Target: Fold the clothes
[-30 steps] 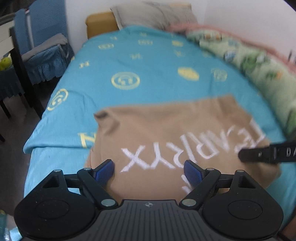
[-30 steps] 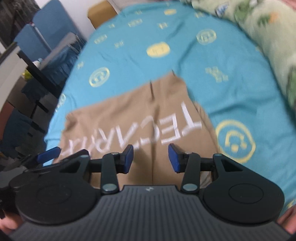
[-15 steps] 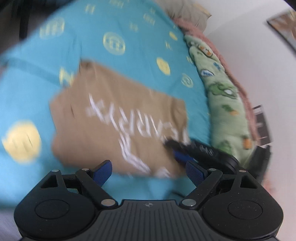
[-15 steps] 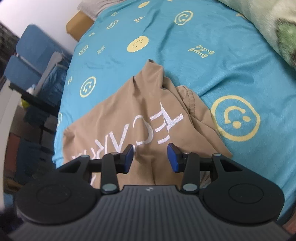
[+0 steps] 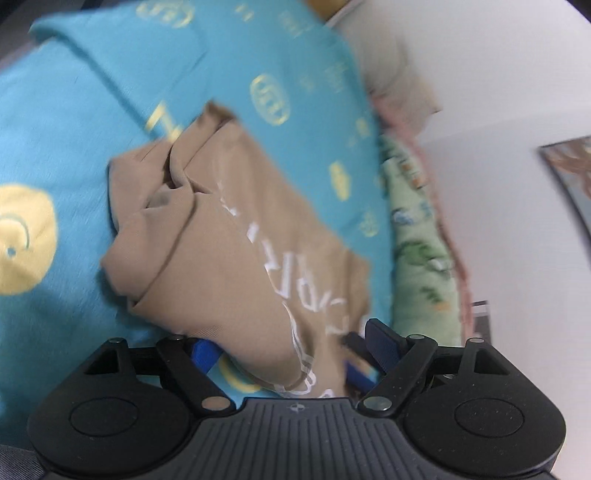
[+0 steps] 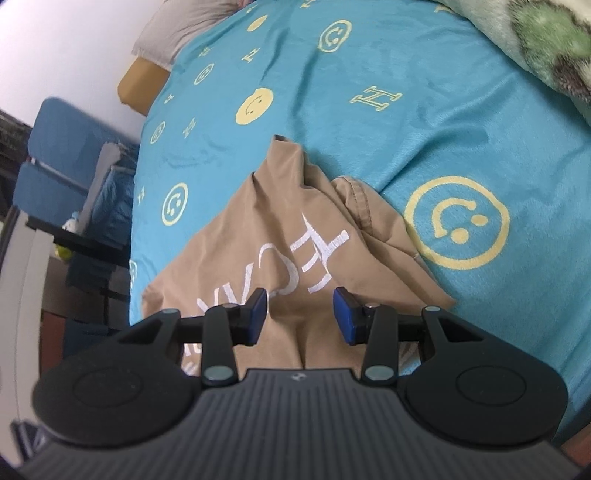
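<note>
Around you, the bed (image 6: 424,122) with its turquoise cover fills most of both views; yellow smiley faces and letter marks are printed on it. In the right wrist view a green patterned blanket (image 6: 535,40) lies at the upper right corner, a grey pillow (image 6: 173,33) sits at the top left, and blue chairs (image 6: 62,158) stand at the left edge beside the bed. In the left wrist view, which is blurred, the same green blanket (image 5: 421,258) runs along the right side of the bed, next to a white wall (image 5: 498,110).

The tan shirt (image 6: 280,236) with white letters lies crumpled on the bed cover. In the right wrist view it is in the lower middle of the frame, with a peak of cloth pointing to the top. Your right gripper (image 6: 300,314) has its fingers at a middling gap, and a fold of the shirt lies in line with the space between them; you cannot tell if the blue pads (image 6: 258,310) press on the cloth.

In the left wrist view the shirt (image 5: 221,240) runs from the middle of the frame down to the bottom centre, with a bunched part at its left side. Your left gripper (image 5: 295,350) has its fingers wide and they are closing; a hanging fold of the shirt is between them and covers part of the left pad. A dark part with a blue tip, probably the other gripper, shows just beside the right finger (image 5: 382,343).
</note>
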`<state>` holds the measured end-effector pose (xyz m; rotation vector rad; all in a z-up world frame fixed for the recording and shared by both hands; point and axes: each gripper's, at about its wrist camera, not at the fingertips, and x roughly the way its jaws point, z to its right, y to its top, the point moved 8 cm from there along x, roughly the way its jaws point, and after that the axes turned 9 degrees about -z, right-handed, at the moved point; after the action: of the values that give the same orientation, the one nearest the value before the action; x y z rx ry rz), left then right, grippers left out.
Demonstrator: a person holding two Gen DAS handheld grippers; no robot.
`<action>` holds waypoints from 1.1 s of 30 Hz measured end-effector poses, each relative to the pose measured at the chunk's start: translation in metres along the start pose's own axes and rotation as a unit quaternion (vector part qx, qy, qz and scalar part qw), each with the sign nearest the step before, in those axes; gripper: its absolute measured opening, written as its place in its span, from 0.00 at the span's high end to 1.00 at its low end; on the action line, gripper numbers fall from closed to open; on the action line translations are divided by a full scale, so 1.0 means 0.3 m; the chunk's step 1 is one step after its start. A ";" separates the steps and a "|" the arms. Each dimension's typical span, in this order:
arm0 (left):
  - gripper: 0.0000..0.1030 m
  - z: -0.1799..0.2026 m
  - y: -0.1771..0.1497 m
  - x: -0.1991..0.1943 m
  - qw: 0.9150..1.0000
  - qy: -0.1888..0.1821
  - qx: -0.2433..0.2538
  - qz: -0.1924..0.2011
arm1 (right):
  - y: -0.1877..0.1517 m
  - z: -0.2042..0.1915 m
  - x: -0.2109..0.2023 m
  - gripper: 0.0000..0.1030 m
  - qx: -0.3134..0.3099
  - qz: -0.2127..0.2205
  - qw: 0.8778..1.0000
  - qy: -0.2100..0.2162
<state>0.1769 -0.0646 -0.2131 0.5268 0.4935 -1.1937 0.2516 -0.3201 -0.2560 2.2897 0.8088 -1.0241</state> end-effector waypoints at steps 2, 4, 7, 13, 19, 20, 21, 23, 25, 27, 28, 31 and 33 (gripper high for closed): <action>0.20 -0.016 -0.007 0.008 1.000 0.011 -0.006 -0.003 | 0.003 -0.002 0.002 0.59 0.000 0.000 1.000 -0.002; 0.21 -0.064 -0.017 0.045 0.998 0.042 -0.034 -0.026 | 0.002 -0.001 0.003 0.58 0.000 -0.001 1.000 -0.002; 0.21 -0.087 -0.004 0.067 0.997 0.035 -0.063 -0.029 | 0.001 0.001 0.000 0.59 0.001 -0.001 1.000 -0.001; 0.18 0.055 0.022 0.012 0.998 -0.031 0.032 0.034 | 0.008 0.010 -0.014 0.59 0.010 0.010 1.000 0.004; 0.25 -0.094 0.022 0.101 0.997 0.030 -0.069 -0.018 | 0.015 0.014 -0.014 0.58 0.012 0.008 1.000 0.004; 0.26 -0.104 0.028 0.100 0.997 0.023 -0.077 -0.015 | 0.014 0.012 -0.014 0.58 0.010 0.008 1.000 0.003; 0.26 -0.100 0.035 0.094 0.997 0.015 -0.082 -0.010 | 0.014 0.011 -0.014 0.58 0.009 0.009 1.000 0.003; 0.28 -0.098 0.045 0.091 0.996 0.012 -0.084 -0.005 | 0.015 0.012 -0.017 0.58 0.011 0.011 1.000 0.004; 0.41 -0.113 0.045 0.089 0.996 0.031 -0.086 -0.003 | 0.020 0.010 -0.030 0.58 0.008 0.020 1.000 0.003; 0.56 -0.113 0.045 0.085 0.996 0.040 -0.078 0.001 | 0.027 -0.004 -0.054 0.56 0.004 0.035 0.999 0.012; 0.59 -0.109 0.047 0.079 0.996 0.036 -0.077 0.006 | 0.031 -0.015 -0.067 0.56 0.004 0.040 0.999 0.025; 0.69 -0.083 0.052 0.064 0.998 0.034 -0.056 0.022 | 0.039 -0.046 -0.100 0.52 0.010 0.044 0.997 0.069; 0.73 -0.052 0.053 0.048 0.998 0.030 -0.034 0.035 | 0.033 -0.064 -0.109 0.32 0.027 0.023 0.993 0.117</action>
<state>0.1949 -0.0610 -0.2321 0.5186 0.5611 -1.0930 0.2499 -0.3248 -0.2172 2.4954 0.8226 -0.7761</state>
